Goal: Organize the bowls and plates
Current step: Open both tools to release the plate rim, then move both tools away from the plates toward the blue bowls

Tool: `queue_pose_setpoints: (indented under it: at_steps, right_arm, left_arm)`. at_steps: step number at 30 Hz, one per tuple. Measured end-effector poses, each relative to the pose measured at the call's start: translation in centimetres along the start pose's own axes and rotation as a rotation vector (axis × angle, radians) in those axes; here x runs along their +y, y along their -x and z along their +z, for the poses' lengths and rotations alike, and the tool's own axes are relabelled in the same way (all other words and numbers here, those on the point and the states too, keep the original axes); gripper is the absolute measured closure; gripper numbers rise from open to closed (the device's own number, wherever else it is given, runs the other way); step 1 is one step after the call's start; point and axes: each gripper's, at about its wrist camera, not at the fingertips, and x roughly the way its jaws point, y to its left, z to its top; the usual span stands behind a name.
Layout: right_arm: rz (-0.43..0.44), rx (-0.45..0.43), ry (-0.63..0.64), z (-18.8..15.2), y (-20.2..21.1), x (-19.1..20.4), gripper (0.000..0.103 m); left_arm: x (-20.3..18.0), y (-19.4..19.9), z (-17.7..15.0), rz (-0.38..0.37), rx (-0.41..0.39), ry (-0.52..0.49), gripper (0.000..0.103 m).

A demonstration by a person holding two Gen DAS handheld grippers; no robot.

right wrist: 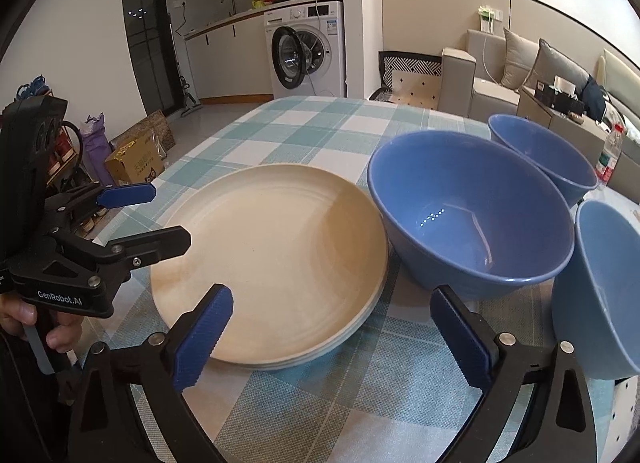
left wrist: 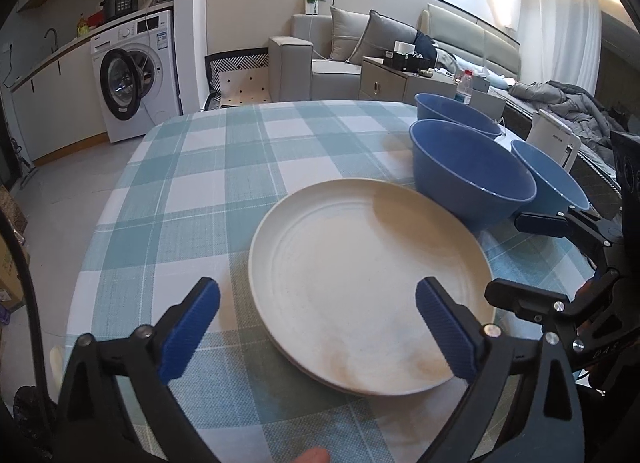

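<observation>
Stacked cream plates [right wrist: 272, 259], 3 blue bowls [right wrist: 472, 211] (all empty), checked tablecloth [right wrist: 304, 127]

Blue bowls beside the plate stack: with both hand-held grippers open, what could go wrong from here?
1. The nearest blue bowl seems to sit at the table's edge; a nudge might tip it off.
2. The middle blue bowl sits close beside the plate stack, so an open finger reaching between them could shove either.

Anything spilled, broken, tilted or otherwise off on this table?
Nothing spilled or broken. The cream plates sit in a neat stack on the checked tablecloth, with three blue bowls upright and separate beside them. Only oddity: brownish patches on the top plate, stain or shadow, unclear.
</observation>
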Motion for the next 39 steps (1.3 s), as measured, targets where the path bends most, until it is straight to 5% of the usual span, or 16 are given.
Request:
queue_pose_setpoints:
  at_steps: [15, 39]
  right_arm:
    - [0.009, -0.077, -0.015, 1.7, 3.9, -2.3, 0.001]
    - [-0.112, -0.169, -0.156, 3.4, 10.1, -13.1, 0.001]
  left_arm:
    - [-2.8, 0.0, 3.7, -0.055, -0.053, -0.019, 0.0]
    - [-9.0, -2.4, 11.9, -0.122, -0.123, -0.116, 0.0]
